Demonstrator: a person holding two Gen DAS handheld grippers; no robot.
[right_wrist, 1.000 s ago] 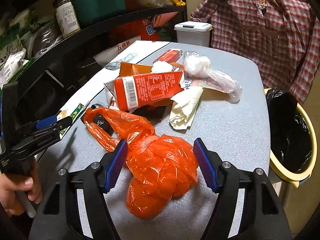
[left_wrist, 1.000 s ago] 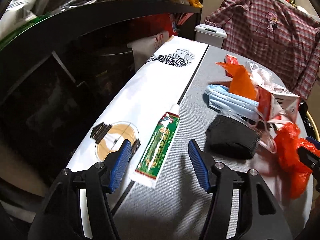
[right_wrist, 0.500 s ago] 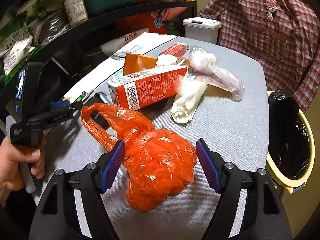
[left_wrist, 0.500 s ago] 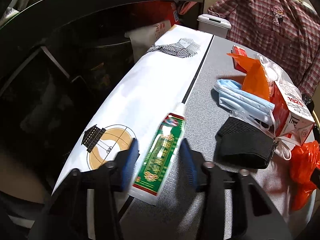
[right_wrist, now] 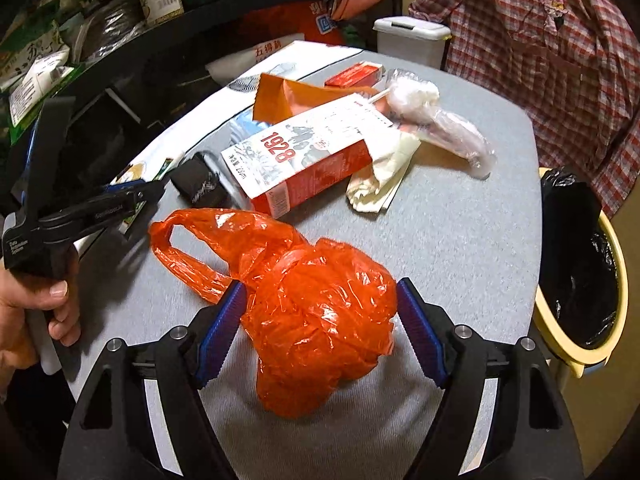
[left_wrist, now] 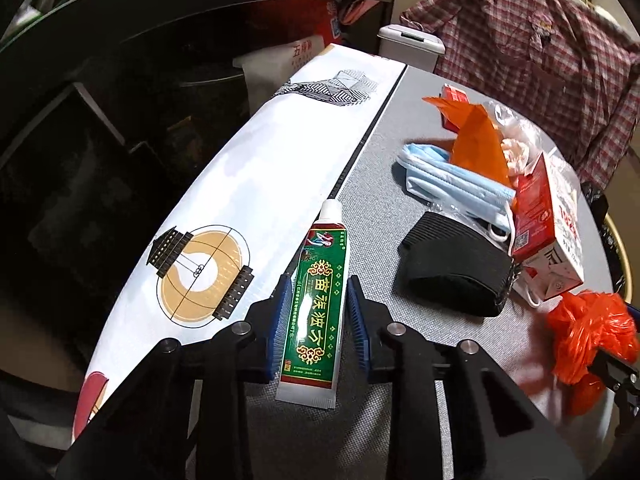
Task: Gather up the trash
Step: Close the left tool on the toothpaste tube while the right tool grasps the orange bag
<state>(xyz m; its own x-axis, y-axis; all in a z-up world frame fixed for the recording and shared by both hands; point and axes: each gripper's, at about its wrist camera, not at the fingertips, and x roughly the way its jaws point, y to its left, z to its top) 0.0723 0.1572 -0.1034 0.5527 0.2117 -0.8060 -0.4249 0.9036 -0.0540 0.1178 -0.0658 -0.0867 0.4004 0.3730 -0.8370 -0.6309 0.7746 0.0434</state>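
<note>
My left gripper is shut on a green tube with a white cap that lies on the grey table, its pads against both sides of the tube. My right gripper is open, its jaws either side of a crumpled orange plastic bag on the table. The bag also shows in the left wrist view. A red and white carton lies behind the bag. A bin with a black liner stands at the table's right edge.
A black folded item, blue face masks, an orange wrapper, a white crumpled paper and a clear plastic bag lie on the table. A white printed cloth covers its left side. Dark shelves stand left.
My left gripper has moved forward over the green tube and closed on it. My right gripper has moved in around the orange bag and stays open.
</note>
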